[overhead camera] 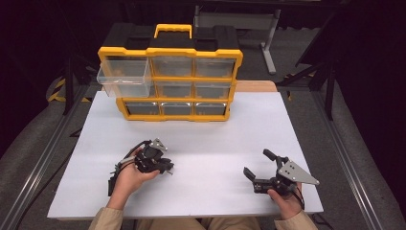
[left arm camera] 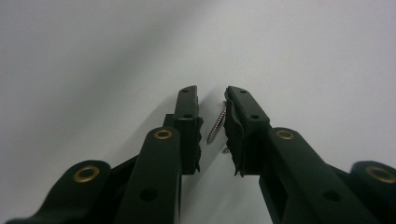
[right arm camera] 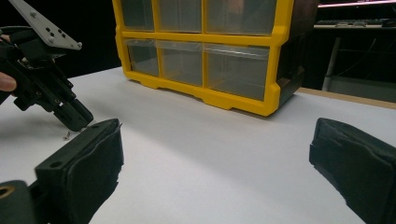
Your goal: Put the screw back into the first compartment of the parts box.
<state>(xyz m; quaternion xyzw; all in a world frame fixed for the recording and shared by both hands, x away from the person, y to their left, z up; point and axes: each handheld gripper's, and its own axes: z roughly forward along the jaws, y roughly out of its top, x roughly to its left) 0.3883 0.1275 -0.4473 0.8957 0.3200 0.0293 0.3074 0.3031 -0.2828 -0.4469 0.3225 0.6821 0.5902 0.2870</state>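
A small silver screw [left arm camera: 215, 125] lies on the white table [overhead camera: 210, 139], in the narrow gap between the jaws of my left gripper [left arm camera: 211, 93]. It sits close against the right-hand jaw, and the pads do not press it from both sides. In the high view my left gripper [overhead camera: 167, 167] points down at the table, left of centre. My right gripper [overhead camera: 256, 162] rests near the front right with its jaws wide apart and nothing between them. Its own view [right arm camera: 215, 149] looks across the table at the left gripper [right arm camera: 77, 119].
A yellow and black organizer [overhead camera: 170, 76] with clear drawers stands at the back of the table. Its top left drawer [overhead camera: 122, 76] is pulled out and overhangs to the left. A metal stand [overhead camera: 268, 43] is behind the table.
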